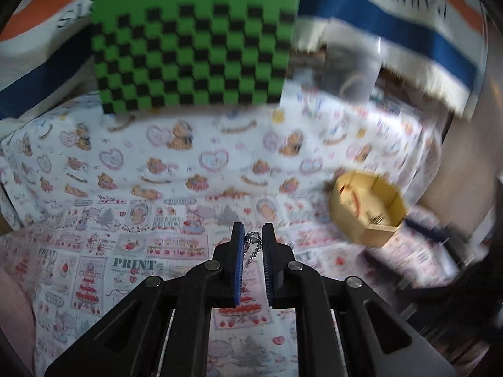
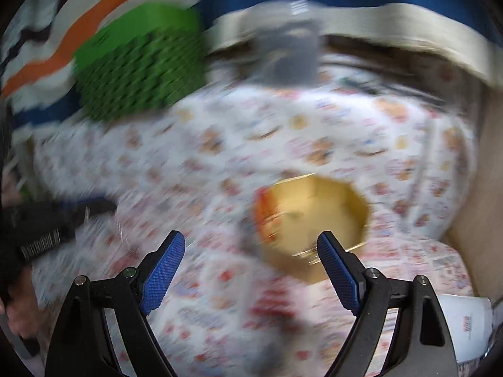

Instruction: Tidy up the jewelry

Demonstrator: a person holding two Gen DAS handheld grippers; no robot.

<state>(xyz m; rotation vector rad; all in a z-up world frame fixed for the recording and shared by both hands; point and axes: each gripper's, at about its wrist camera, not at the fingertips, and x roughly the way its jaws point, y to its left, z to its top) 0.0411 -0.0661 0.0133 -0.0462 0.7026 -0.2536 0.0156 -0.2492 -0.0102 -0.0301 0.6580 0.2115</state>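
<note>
My left gripper (image 1: 252,232) is nearly shut on a thin silver chain (image 1: 255,246) that hangs between its blue pads above the printed cloth. An open yellow octagonal box (image 1: 369,209) sits to its right on the cloth, with something small and metallic inside. In the blurred right wrist view the same yellow box (image 2: 311,220) lies just ahead of my right gripper (image 2: 251,243), which is open and empty. The left gripper (image 2: 47,229) shows at the left edge of that view.
A green and black checkered box (image 1: 195,47) stands at the back on the patterned cloth (image 1: 157,172). A clear plastic bag (image 1: 352,72) sits beside it. A striped blue, orange and white fabric (image 1: 408,31) lies behind. A white container (image 2: 465,323) is at the lower right.
</note>
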